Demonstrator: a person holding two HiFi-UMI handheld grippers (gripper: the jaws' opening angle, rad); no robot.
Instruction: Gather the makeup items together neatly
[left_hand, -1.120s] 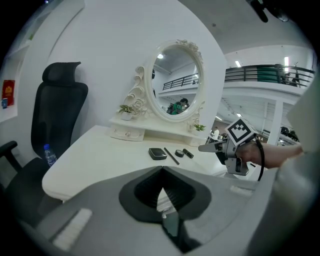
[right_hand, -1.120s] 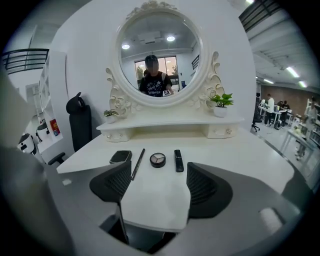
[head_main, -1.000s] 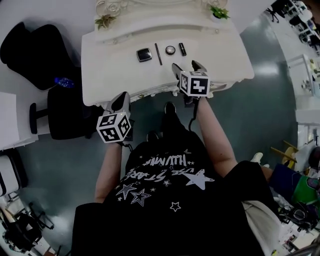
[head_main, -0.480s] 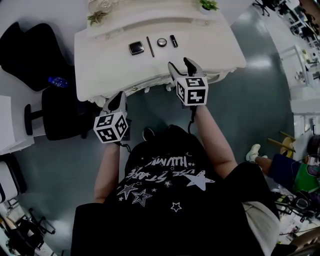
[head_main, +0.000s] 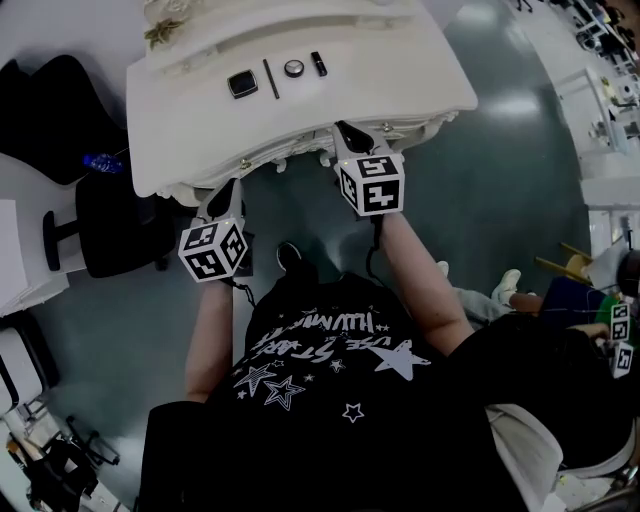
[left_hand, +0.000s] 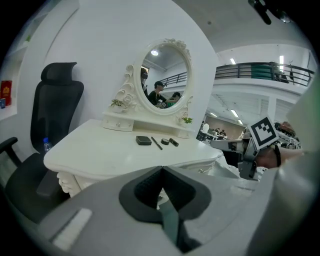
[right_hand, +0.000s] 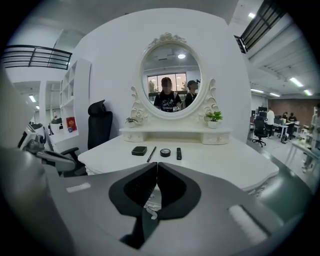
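**Makeup lined up, tools pulled back.** The four makeup items are seen in a short, tidy row toward the back of the white tabletop (head_main: 400, 80), in front of the oval mirror (right_hand: 170, 82). A black square compact (head_main: 241, 84) is placed at the left end, with a slim dark pencil (head_main: 270, 78) just beside it. A small round pot (head_main: 293, 68) comes next, and a dark lipstick tube (head_main: 318, 63) is set at the right end. None of them is touched by either tool.

Over the last second the row has been left unaltered, while both tools have been drawn back from it. The right gripper (right_hand: 156, 164), held over the front of the tabletop a second ago, is now found at its scalloped front edge. The left gripper (left_hand: 161, 169) is held just off that edge, lower and to the left. The right gripper's fingers, wide apart a second ago, have just been closed and are now pressed tip to tip with nothing between them. The left gripper's fingers are likewise shut together and empty.

The change is read as a withdrawal rather than a reach. With the items near one another and aligned, and both tools empty and well apart from them, the gathering is judged done or all but done. Any remaining work would be limited to closing the small gaps in the row. For that, the fingers would have to be reopened and brought forward again.
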